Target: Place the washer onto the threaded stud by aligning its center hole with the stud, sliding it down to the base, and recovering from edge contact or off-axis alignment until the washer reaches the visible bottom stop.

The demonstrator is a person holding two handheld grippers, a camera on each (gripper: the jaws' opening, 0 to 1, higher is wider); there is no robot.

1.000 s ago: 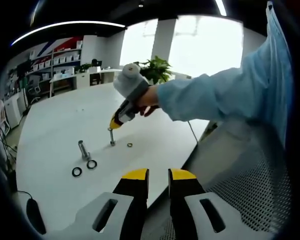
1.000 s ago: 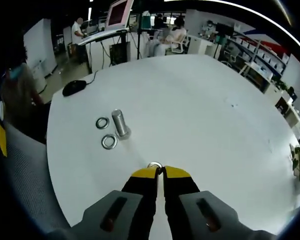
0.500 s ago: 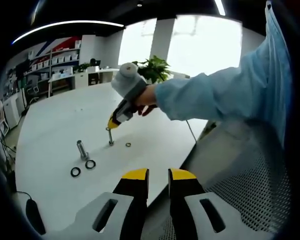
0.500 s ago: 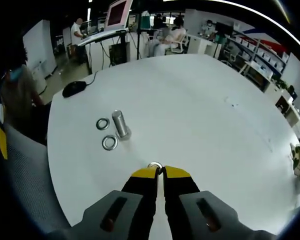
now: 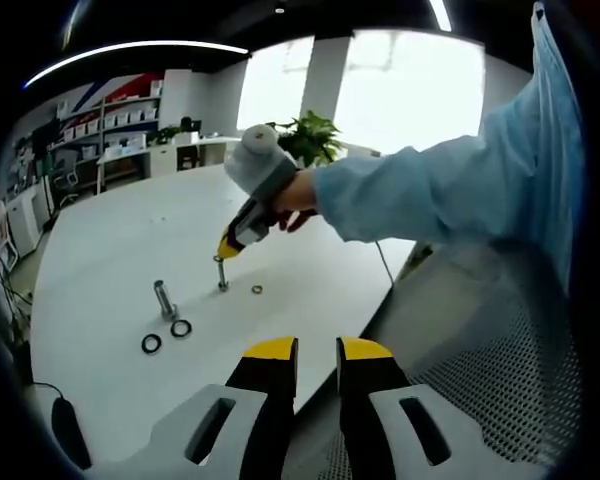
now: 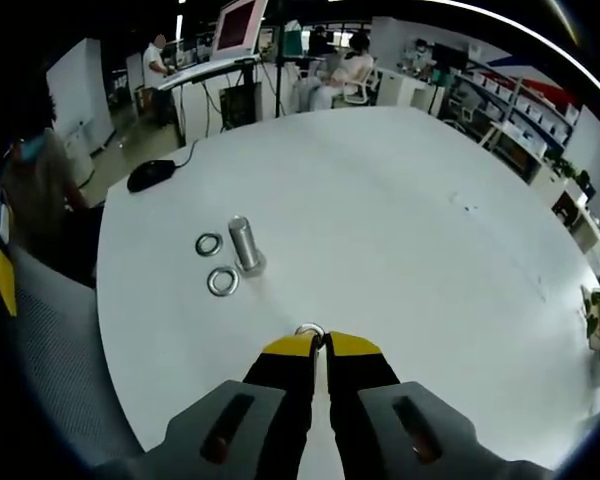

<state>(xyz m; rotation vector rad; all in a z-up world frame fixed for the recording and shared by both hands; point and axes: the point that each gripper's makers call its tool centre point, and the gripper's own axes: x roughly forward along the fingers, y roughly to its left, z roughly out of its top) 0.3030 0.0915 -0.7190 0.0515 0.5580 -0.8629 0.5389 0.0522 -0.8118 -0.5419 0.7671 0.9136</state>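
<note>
On the white round tabletop [image 6: 400, 230] the right gripper [image 6: 311, 345] has its yellow-tipped black fingers [image 6: 288, 348] pressed nearly together around a small silver metal washer [image 6: 310, 330], which peeks out just beyond the tips. In the left gripper view the same right gripper [image 5: 230, 246], held by a hand in a pale blue sleeve [image 5: 420, 190], slants down so that its tip meets the top of a thin upright threaded stud [image 5: 221, 274] standing on the tabletop [image 5: 110, 250]. The washer looks to be at the stud's top end, at or just above the tip; whether its hole has already caught the thread cannot be told at this size. So the carrying and approach seem done, while the centring, the slide down the shaft and the seating on the bottom stop are still to do. A small loose ring [image 5: 257, 290] lies just beside the stud's foot. Further off stands a thicker grey metal bolt [image 6: 245, 246] on its head, with two silver ring washers [image 6: 219, 281] lying close beside it, untouched. The left gripper [image 5: 316, 350] hangs over the near edge of the tabletop, well apart from the work, its fingers [image 5: 270, 352] parted by a narrow gap and holding nothing. A black computer mouse [image 6: 150, 175] rests near the far rim.
</note>
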